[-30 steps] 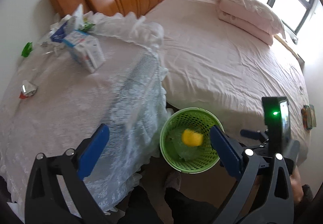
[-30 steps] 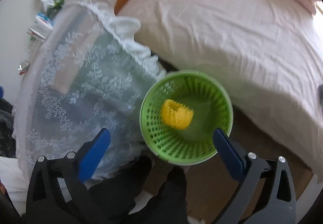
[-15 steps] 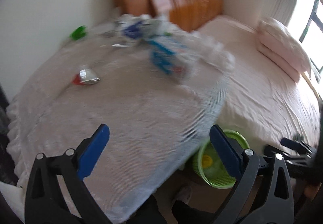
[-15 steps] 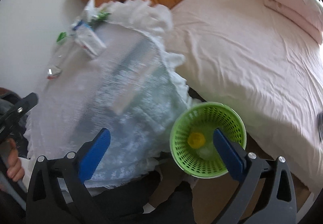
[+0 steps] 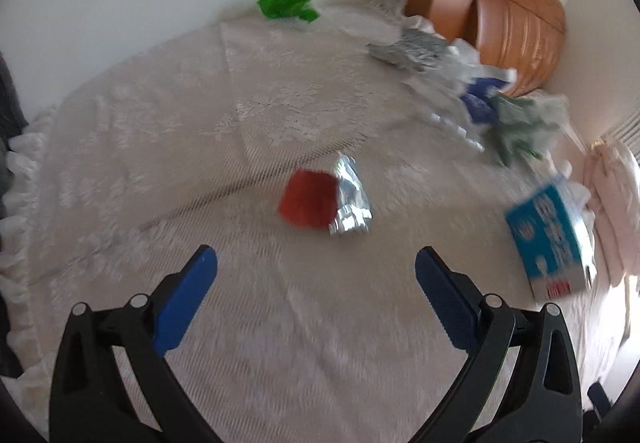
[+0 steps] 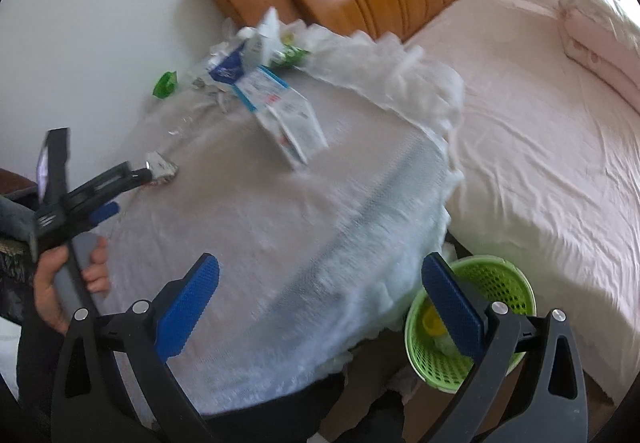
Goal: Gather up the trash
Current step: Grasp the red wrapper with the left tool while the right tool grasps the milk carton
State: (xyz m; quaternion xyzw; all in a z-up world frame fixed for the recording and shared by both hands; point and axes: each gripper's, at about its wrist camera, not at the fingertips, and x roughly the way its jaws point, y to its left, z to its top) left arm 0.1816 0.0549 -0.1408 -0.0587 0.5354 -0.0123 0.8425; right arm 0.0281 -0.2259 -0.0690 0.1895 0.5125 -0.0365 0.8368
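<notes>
Left tongs (image 5: 316,279) spread wide, empty, aimed at crumpled red-and-silver foil wrapper (image 5: 326,200) dead ahead on lace-covered counter (image 5: 280,343), long axis crosswise to the blue pads. Right tongs (image 6: 320,295) also wide, farther off (near green mesh plastic bin (image 6: 504,283)).

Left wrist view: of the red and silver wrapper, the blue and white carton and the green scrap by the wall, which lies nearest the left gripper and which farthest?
1. Red and silver wrapper, straight ahead of the open left gripper.
2. Blue and white carton, off to the right.
3. Green scrap, far back against the wall.
</notes>
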